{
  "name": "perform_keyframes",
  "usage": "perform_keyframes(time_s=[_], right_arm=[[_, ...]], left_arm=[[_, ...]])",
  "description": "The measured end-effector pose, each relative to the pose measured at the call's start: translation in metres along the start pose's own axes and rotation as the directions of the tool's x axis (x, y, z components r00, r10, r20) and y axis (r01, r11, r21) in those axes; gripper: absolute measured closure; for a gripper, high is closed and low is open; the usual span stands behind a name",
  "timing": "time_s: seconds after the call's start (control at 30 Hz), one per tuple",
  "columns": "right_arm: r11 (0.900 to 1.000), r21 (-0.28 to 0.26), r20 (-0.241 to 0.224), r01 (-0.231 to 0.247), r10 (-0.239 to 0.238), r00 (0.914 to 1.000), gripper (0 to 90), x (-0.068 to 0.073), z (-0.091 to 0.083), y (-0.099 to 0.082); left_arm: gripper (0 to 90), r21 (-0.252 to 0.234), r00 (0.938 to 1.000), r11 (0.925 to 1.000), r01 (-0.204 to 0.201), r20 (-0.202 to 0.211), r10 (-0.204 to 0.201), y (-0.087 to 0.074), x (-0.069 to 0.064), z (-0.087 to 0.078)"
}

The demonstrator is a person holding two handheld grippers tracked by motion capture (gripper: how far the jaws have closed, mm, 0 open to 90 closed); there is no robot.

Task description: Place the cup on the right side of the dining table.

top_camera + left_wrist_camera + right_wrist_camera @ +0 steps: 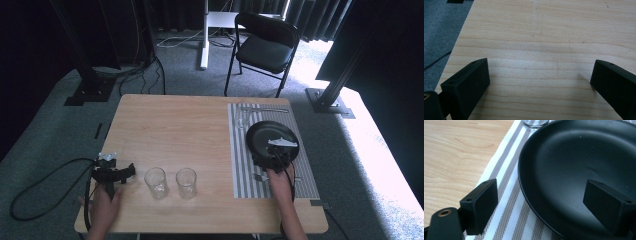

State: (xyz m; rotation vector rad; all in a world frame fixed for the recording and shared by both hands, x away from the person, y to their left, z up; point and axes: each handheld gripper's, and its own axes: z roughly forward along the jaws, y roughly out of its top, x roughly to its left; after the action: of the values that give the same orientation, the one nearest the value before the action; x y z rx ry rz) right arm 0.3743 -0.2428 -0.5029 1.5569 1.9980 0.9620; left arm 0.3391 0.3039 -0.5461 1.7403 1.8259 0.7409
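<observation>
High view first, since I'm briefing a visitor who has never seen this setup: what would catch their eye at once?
The black plate on the striped placemat at the table's right, with the right gripper open at its near rim, one jaw over the plate and one over the mat. Next, two empty glasses side by side near the front edge, and the left gripper open over bare wood.

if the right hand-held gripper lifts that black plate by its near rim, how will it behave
The black plate looks rigid, so it should lift without bending. Its smooth, shiny surface may slip between the open jaws of the right hand-held gripper. Held by one edge, its far side would probably sag towards the striped placemat.
</observation>
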Motion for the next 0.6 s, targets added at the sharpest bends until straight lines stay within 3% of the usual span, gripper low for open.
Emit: perform_keyframes(time_s=[0.33, 0.6], right_arm=[[0.9996, -0.019, 0.003, -0.019, 0.019, 0.9998, 12.0, -0.007, -0.016, -0.015], [0.9996, -0.027, 0.040, -0.008, 0.010, 0.9992, 11.9, -0.011, -0.028, -0.029]], left_arm=[[2.6, 0.002, 1.0000, 1.0000, -0.001, 0.000, 0.001, 0.000, 0.000, 0.000], [2.6, 0.002, 1.0000, 1.0000, -0.001, 0.000, 0.001, 0.000, 0.000, 0.000]])
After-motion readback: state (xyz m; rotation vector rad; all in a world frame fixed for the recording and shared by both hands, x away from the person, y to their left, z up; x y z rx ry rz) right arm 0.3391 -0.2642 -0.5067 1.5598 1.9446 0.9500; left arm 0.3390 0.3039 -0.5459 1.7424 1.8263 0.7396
